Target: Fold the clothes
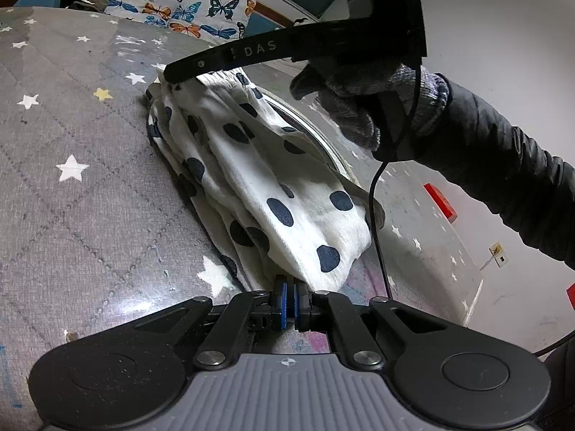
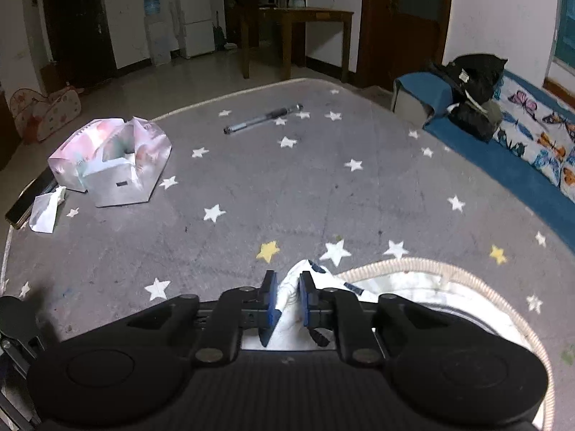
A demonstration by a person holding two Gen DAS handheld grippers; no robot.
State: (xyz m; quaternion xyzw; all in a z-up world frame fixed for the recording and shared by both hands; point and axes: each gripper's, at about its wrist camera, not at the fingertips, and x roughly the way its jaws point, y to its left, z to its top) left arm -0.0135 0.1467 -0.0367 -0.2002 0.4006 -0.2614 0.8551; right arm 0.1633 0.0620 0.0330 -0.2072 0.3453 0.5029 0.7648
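A white garment with dark blue dots point(image 1: 273, 186) hangs stretched above the grey star-patterned table cover point(image 1: 82, 215). My left gripper point(image 1: 290, 283) is shut on its near edge. At the far end, the black right gripper point(image 1: 169, 77) pinches the bunched top; a gloved hand point(image 1: 359, 107) holds that tool. In the right wrist view, the right gripper point(image 2: 287, 282) is shut on a fold of the same white cloth point(image 2: 302, 265), low over the table cover point(image 2: 287, 186).
A torn tissue pack point(image 2: 111, 158), a crumpled tissue point(image 2: 45, 212) and a phone point(image 2: 30, 197) lie at the left. A pen point(image 2: 262, 118) lies farther back. A round white thing with a beige corded rim point(image 2: 467, 269) sits under the garment. A butterfly cushion point(image 2: 539, 136) and black bag point(image 2: 474, 86) flank the right.
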